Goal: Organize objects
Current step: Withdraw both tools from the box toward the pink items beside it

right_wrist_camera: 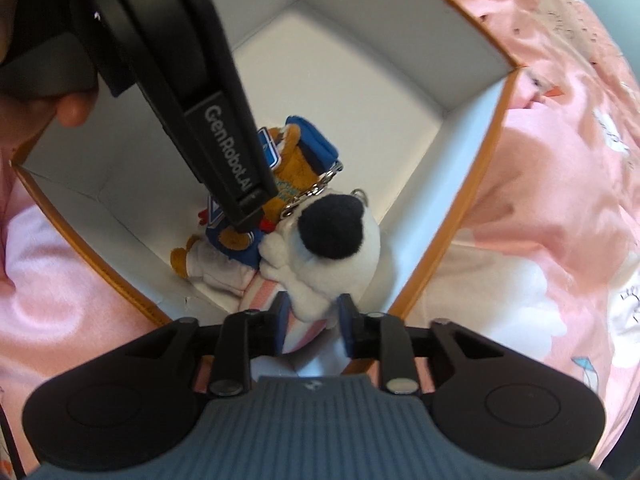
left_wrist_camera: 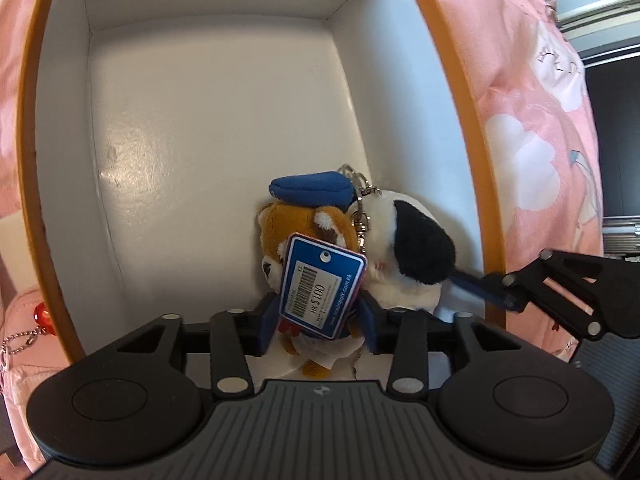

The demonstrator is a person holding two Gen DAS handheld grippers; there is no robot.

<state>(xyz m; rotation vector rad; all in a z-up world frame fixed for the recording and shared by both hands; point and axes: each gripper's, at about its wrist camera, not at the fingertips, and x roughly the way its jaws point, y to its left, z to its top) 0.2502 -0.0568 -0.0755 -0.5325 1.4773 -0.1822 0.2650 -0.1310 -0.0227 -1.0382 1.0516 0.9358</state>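
Both small plush keychains sit inside the white-lined, orange-rimmed cardboard box [left_wrist_camera: 448, 92], pushed into one corner of its floor and touching each other. The left tongs [left_wrist_camera: 320, 320] are clenched around the lower body of the brown plush animal with the blue cap [left_wrist_camera: 304, 216], blue pads pressed on either side below its blue-and-white price tag [left_wrist_camera: 324, 284]. The right tongs [right_wrist_camera: 312, 320] straddle the pink-striped lower body of the white plush dog with the black ear [right_wrist_camera: 332, 240]; the pads look close on the fabric, but whether they actually pinch it cannot be told from either view. Risks, as a judgement: the metal keychain clasps [left_wrist_camera: 362, 216] of the two toys lie right against each other and may be tangled, so lifting or releasing one toy could drag the other along. The two tools are crowded in one corner, the left one crossing directly over the right view, so a pull-out by either could knock the other or catch the box wall. The box rests on a soft pink patterned bedspread [right_wrist_camera: 560, 184], not a firm surface, so a sideways tug could tip or slide it. Soft plush may spring back and roll once let go. Hard to see: the brown toy's face is mostly covered by the tag; the white toy's face is turned away; the near box wall is hidden behind the tool bodies. A pink item with a red bead and ball chain [left_wrist_camera: 40, 316] is cut off at the left edge.
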